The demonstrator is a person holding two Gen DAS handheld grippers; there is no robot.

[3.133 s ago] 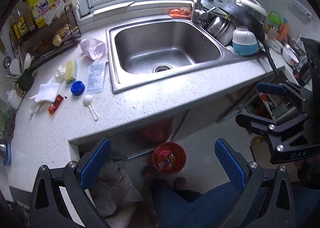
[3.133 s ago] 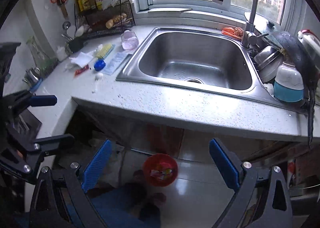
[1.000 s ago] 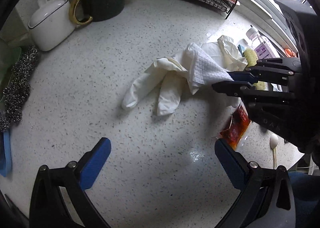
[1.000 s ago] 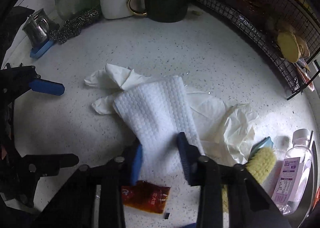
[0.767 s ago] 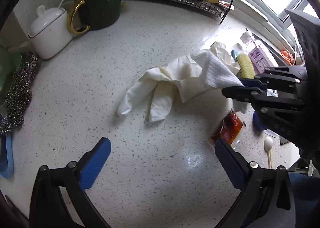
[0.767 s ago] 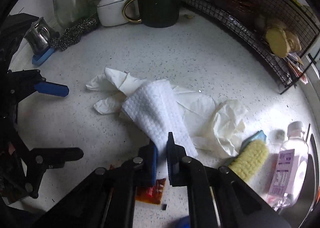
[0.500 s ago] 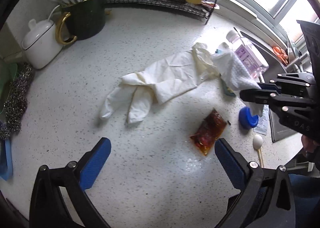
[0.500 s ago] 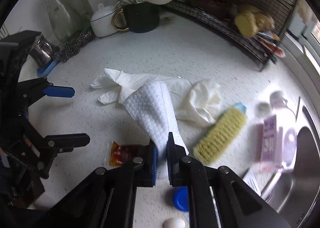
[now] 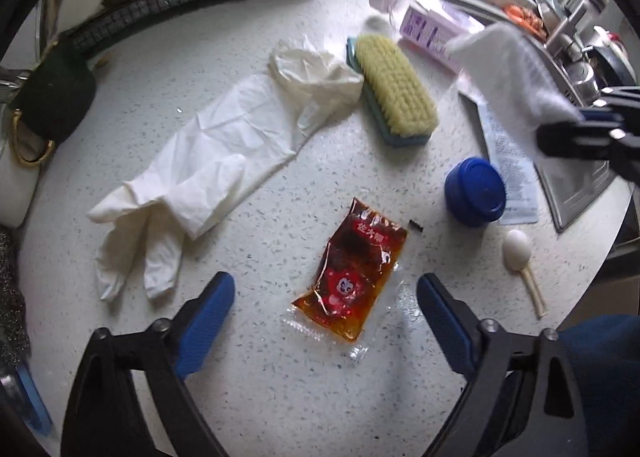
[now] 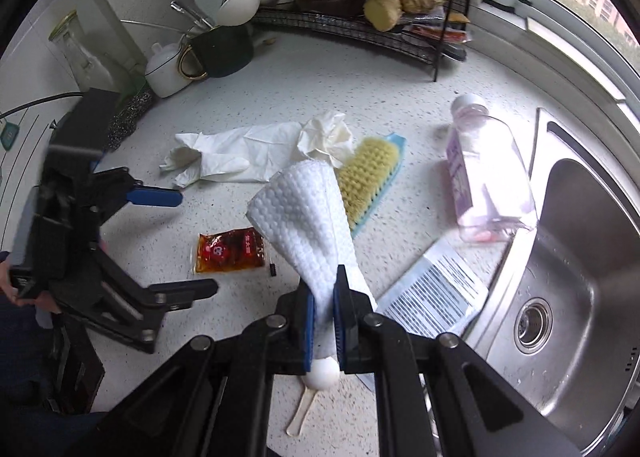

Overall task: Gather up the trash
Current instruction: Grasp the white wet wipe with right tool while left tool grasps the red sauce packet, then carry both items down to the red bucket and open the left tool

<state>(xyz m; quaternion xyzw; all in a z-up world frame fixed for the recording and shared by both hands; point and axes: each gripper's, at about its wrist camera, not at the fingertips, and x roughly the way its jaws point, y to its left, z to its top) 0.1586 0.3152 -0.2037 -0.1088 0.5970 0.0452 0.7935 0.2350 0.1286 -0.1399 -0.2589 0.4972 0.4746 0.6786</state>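
Note:
A red sauce packet (image 9: pixel 352 269) lies flat on the speckled counter (image 9: pixel 280 377). My left gripper (image 9: pixel 324 289) hovers over it with a blue finger on each side. Its jaws are closing, and the pads stand clear of the packet. My right gripper (image 10: pixel 322 285) is shut on a white paper towel (image 10: pixel 304 209), which hangs above the counter near the sink (image 10: pixel 568 277). In the left wrist view, that towel (image 9: pixel 508 65) shows at the right edge. White latex gloves (image 9: pixel 208 149) lie crumpled to the packet's left.
A yellow scrub brush (image 9: pixel 394 97), a blue cap (image 9: pixel 474 191), a white spoon (image 9: pixel 518 253), a printed leaflet (image 10: pixel 432 293) and a toppled clear bottle (image 10: pixel 486 169) lie between packet and sink. A wire rack (image 10: pixel 360 17), dark mug (image 10: pixel 222 47) and white pot line the back.
The right gripper pinched the towel, lifted it off the gloves and carried it toward the sink. The left gripper moved over the now uncovered sauce packet, and its fingers have come closer together.

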